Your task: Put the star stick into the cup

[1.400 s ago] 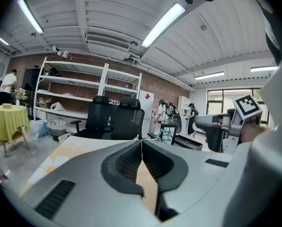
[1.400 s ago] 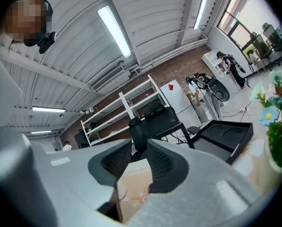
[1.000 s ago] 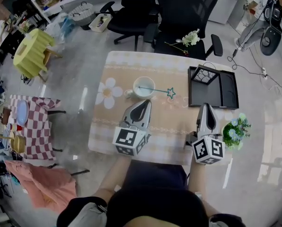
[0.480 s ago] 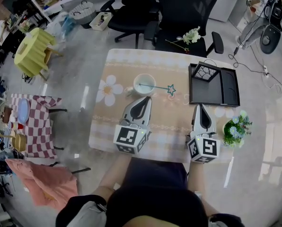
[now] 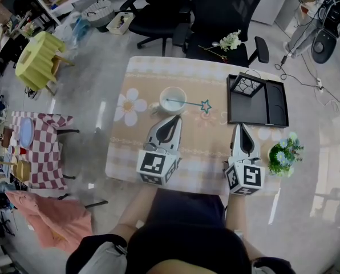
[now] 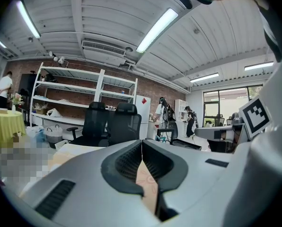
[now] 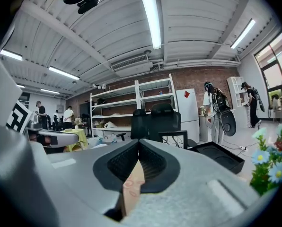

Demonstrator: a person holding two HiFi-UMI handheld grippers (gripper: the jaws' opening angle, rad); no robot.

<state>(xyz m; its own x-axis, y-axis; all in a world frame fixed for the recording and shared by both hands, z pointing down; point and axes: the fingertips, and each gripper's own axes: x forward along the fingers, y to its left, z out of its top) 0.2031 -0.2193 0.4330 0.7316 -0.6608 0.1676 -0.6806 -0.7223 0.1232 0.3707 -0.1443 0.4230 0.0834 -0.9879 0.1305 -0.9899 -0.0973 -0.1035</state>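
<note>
A white cup [image 5: 173, 100] stands on the tan patterned table [image 5: 141, 76], near its middle. The teal star stick [image 5: 187, 103] lies slanted with one end inside the cup and its star end over the table to the right. My left gripper [image 5: 174, 120] rests just in front of the cup, shut and empty; the left gripper view shows its jaws [image 6: 142, 143] closed together. My right gripper [image 5: 240, 127] lies at the table's right front, apart from the stick, also shut with nothing held [image 7: 139, 144].
A black tray [image 5: 260, 103] sits at the table's right back. A small pot of flowers [image 5: 284, 153] stands at the right edge beside my right gripper. Black office chairs [image 5: 221, 16] are behind the table, a yellow stool [image 5: 39, 61] far left.
My right gripper has shifted slightly left and rolled more upright. The left gripper, cup and star stick have stayed where they were.
</note>
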